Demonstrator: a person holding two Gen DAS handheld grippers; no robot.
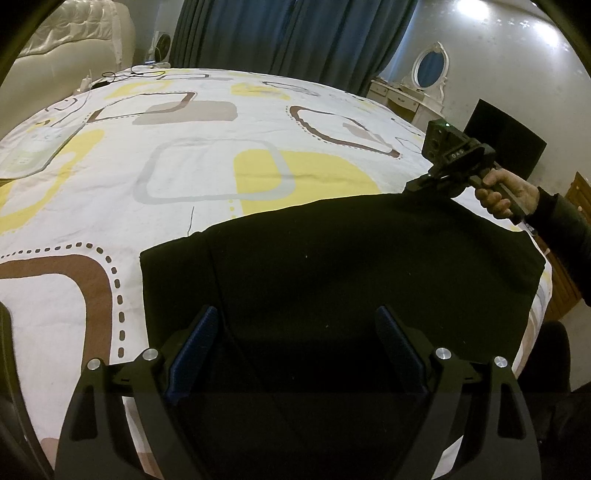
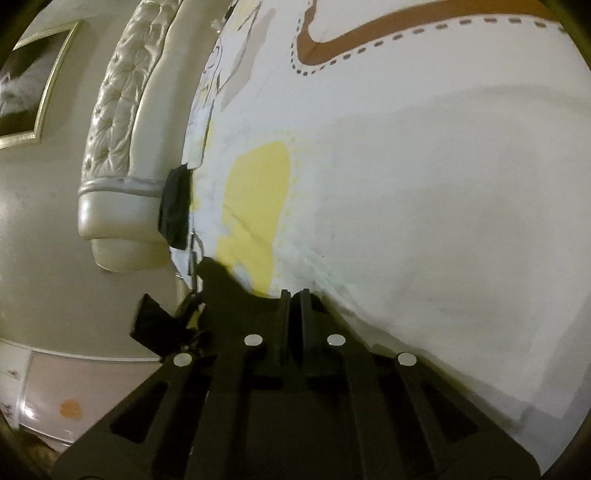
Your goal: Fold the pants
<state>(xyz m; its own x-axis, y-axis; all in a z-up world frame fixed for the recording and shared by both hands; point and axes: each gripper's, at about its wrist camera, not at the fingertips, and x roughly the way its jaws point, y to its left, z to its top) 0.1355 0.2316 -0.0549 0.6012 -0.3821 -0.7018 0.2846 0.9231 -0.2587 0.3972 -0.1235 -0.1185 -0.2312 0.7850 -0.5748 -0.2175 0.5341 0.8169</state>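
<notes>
Black pants (image 1: pixel 332 266) lie folded on the patterned bedspread (image 1: pixel 177 155) at the near right of the bed. My left gripper (image 1: pixel 295 328) hovers just above their near part with its blue-padded fingers (image 1: pixel 201 332) wide apart and empty. My right gripper (image 1: pixel 417 184), held by a hand, pinches the pants' far right corner, which is lifted slightly. In the right wrist view that gripper (image 2: pixel 294 295) has its fingers together on black cloth (image 2: pixel 221 284) over the bedspread (image 2: pixel 406 166).
A cream tufted headboard (image 1: pixel 81 40) stands at the far left, with cables (image 1: pixel 122 75) on the bed near it. Blue curtains (image 1: pixel 295 33), a white dresser with an oval mirror (image 1: pixel 428 66) and a dark screen (image 1: pixel 506 136) lie beyond the bed.
</notes>
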